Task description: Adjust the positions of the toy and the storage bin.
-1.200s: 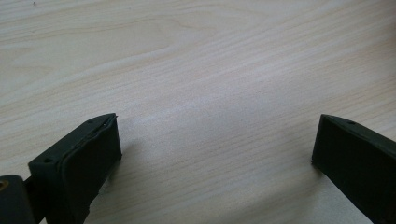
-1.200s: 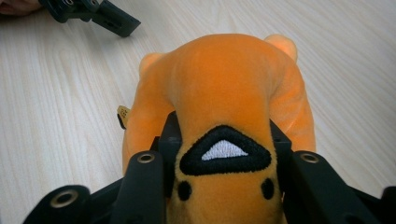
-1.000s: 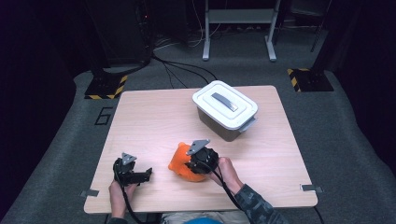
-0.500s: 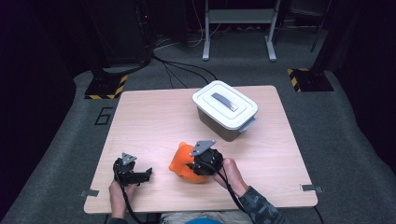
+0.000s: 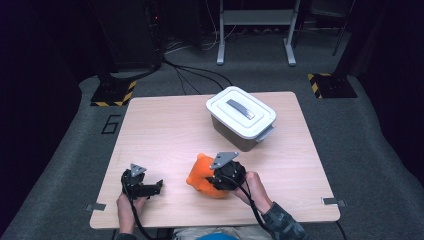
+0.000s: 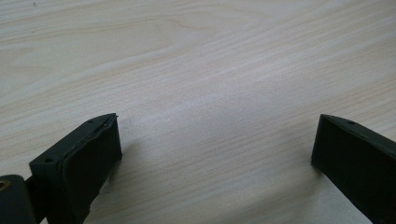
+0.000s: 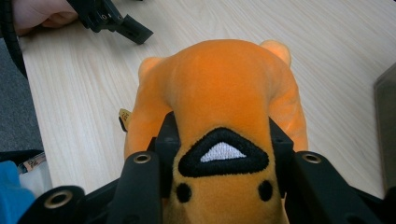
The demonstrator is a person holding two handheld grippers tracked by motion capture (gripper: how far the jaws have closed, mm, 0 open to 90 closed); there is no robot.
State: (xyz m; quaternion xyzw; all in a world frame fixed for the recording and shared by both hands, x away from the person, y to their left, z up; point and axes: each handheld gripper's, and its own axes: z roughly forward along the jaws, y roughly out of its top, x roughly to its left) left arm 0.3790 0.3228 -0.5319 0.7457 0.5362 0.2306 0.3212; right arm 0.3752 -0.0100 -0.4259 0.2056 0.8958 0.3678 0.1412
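Orange plush toy sits pinched in the right gripper near the table's front edge; the right gripper view shows its embroidered nose; left gripper rests spread, empty; lidded white box stands beyond.

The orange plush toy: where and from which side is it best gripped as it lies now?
Grip the orange plush toy across its narrow head end, coming from the person's side, as the right hand-held gripper does now: its jaws squeeze the soft sides by the embroidered black-and-white nose. The body beyond widens toward the haunches, too broad for the jaws. The box stands apart, leaving that approach free.
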